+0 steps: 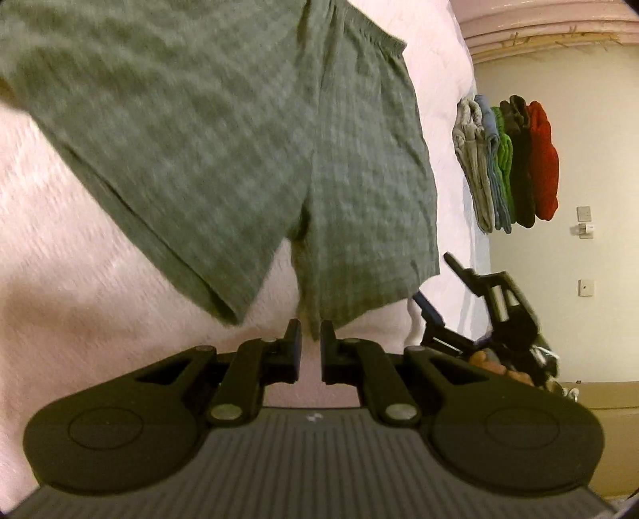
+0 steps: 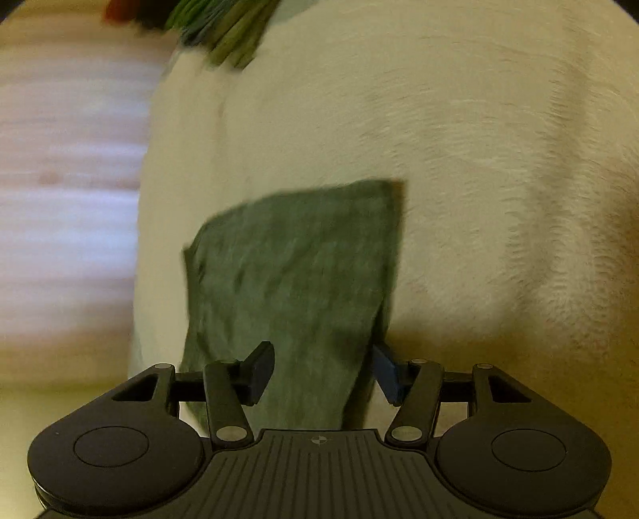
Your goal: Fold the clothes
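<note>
In the left wrist view, a pair of green checked shorts (image 1: 223,151) fills the upper left and centre of the frame, spread over a pale pink bedspread (image 1: 80,279), its waistband toward the top and its two legs pointing down toward the camera. The left gripper (image 1: 310,343) sits at the lower centre with its fingers drawn nearly together, a narrow gap between them; the hem at the crotch of the shorts lies just at the fingertips, and it cannot be told whether any cloth is pinched. This view alone shows a stack of folded clothes (image 1: 507,163) in grey, blue, green, dark and red at the right edge of the bed, and the right gripper (image 1: 429,309) at the lower right beside the shorts' leg hem.

The right wrist view is blurred. It shows one green leg panel (image 2: 295,279) running from the centre down between the spread fingers of the right gripper (image 2: 325,371), on the bedspread (image 2: 479,159). The folded clothes (image 2: 223,36) smear across the top left.
</note>
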A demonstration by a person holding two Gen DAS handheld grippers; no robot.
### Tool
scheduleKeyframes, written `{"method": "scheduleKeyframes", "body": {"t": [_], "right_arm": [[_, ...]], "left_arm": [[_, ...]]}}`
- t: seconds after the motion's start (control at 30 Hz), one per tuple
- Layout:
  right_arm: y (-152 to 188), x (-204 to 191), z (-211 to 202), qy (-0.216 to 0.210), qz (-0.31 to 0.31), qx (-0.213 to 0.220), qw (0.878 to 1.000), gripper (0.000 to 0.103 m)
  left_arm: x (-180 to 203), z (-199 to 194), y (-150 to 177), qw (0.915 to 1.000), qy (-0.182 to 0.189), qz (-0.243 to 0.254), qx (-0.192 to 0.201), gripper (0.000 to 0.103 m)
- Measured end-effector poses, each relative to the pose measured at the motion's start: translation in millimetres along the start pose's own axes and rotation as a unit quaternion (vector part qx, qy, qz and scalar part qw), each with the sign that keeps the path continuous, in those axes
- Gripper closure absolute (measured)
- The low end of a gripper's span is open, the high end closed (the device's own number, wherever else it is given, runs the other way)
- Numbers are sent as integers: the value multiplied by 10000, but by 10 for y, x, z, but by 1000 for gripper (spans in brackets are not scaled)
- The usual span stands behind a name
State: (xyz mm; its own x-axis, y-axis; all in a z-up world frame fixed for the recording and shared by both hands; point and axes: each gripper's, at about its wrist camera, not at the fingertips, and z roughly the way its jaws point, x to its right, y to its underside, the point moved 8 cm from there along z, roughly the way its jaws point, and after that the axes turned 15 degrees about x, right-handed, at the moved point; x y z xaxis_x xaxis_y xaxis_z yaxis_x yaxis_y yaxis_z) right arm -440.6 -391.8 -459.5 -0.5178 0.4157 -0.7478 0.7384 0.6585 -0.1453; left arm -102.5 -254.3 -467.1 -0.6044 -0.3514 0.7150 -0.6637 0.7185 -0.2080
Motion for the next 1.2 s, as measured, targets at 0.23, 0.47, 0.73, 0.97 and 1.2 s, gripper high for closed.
{"method": "scheduleKeyframes", "body": {"t": [0.23, 0.47, 0.73, 0.97, 1.2], "right_arm": [[59, 175, -152, -44, 289, 131, 9995, 45], [-12, 198, -308, -73, 239, 195, 9995, 45], [86, -526, -369, -760, -1897, 216, 9787, 74], [719, -512, -33, 465, -4302, -751, 8984, 73], [837, -138, -437, 922, -3750, -1011, 9169, 73]], "left_arm": [[27, 75, -185, 9997, 20, 232, -48, 99], [-67, 538, 212, 9927, 77, -1106, -471, 73], [10, 620, 277, 9909, 423, -1164, -533, 103], [136, 450, 70, 9881, 876, -1207, -378, 103], [-167, 415, 345, 9919, 164, -733, -1026, 103]]}}
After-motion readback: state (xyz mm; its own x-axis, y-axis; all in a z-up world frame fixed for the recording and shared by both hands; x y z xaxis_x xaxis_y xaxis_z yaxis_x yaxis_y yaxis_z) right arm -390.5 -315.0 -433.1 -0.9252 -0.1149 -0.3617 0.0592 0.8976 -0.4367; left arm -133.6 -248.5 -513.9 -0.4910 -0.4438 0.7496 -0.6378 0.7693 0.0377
